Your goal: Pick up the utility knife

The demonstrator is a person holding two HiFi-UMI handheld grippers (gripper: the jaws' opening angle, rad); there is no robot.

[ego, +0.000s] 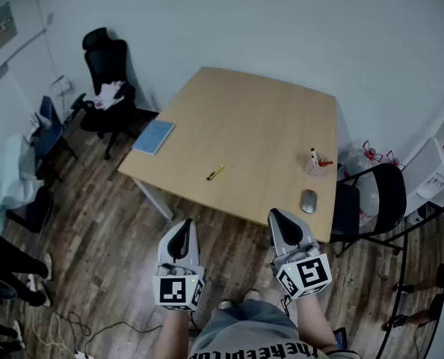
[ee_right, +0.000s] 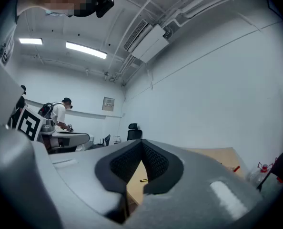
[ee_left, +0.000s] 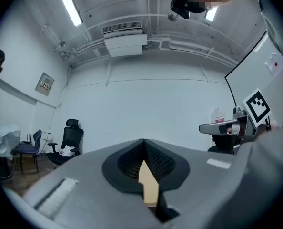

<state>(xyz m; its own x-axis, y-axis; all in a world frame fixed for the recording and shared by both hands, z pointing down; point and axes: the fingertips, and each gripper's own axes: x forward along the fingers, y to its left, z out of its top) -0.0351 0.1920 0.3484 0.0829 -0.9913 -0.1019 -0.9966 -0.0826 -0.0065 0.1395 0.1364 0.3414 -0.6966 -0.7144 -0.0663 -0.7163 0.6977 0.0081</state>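
The big light-wood table (ego: 267, 126) is in front of me. Both claws hang short of its near edge, well apart from everything on it. The left claw (ego: 182, 226) is pressed together with nothing in it, and so is the right claw (ego: 281, 217). The flat blue notebook (ego: 154, 136) and the round grey mouse (ego: 309, 201) lie far from my target.

The thin yellow utility knife (ego: 215, 173) lies flat on the table's left part, near the front edge. If I reach in with the tips pressed together, I think they would only bump it and push it along. A push could send it off the table.

The little tan box (ego: 317, 163) with red bits is hard to make out. The knife is tiny here, so I cannot tell if its blade is out.
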